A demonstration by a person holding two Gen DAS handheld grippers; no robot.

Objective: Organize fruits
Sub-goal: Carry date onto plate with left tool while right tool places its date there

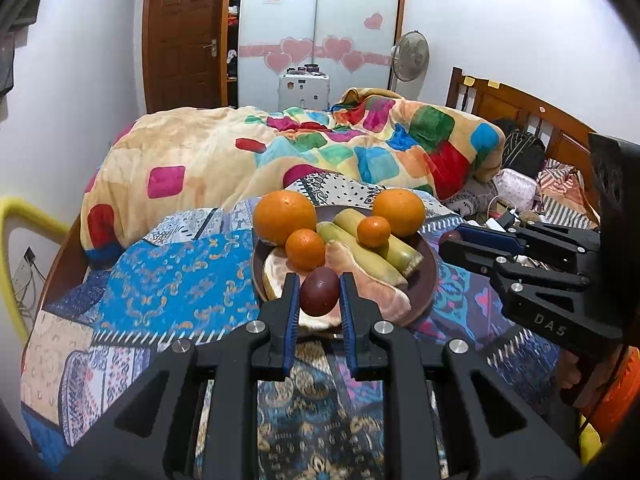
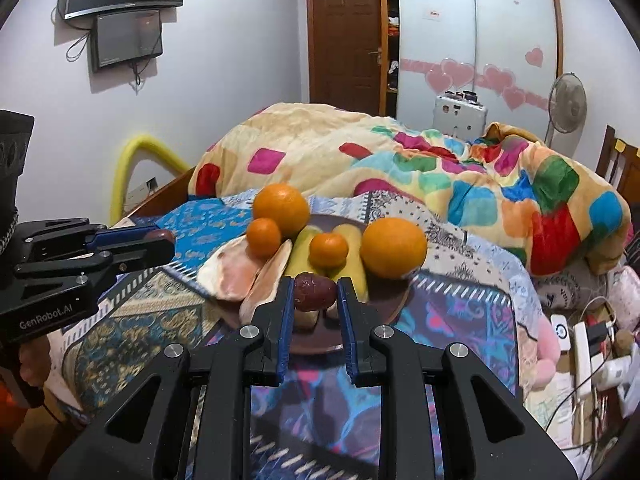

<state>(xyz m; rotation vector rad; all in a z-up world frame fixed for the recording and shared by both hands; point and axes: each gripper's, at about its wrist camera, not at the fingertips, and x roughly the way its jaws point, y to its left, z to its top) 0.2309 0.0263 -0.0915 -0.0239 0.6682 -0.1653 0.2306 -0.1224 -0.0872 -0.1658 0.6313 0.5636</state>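
Each black tool clamped a dark purple fruit: the left tool (image 1: 319, 300) a smooth oval passionfruit (image 1: 319, 291), the right tool (image 2: 314, 300) a wrinkled passionfruit (image 2: 314, 291), above the round brown plate (image 1: 425, 280).

A colourful blanket (image 1: 320, 148) heaped before a wooden door (image 1: 182, 36)

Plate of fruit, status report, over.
Left gripper shut on smooth purple fruit. Right gripper shut on wrinkled purple fruit. Plate crowded with oranges; little bare room.

The left gripper (image 2: 160, 240) reads "GenRobot.AI" (white print); the right gripper (image 1: 452, 240) reads "DAS".
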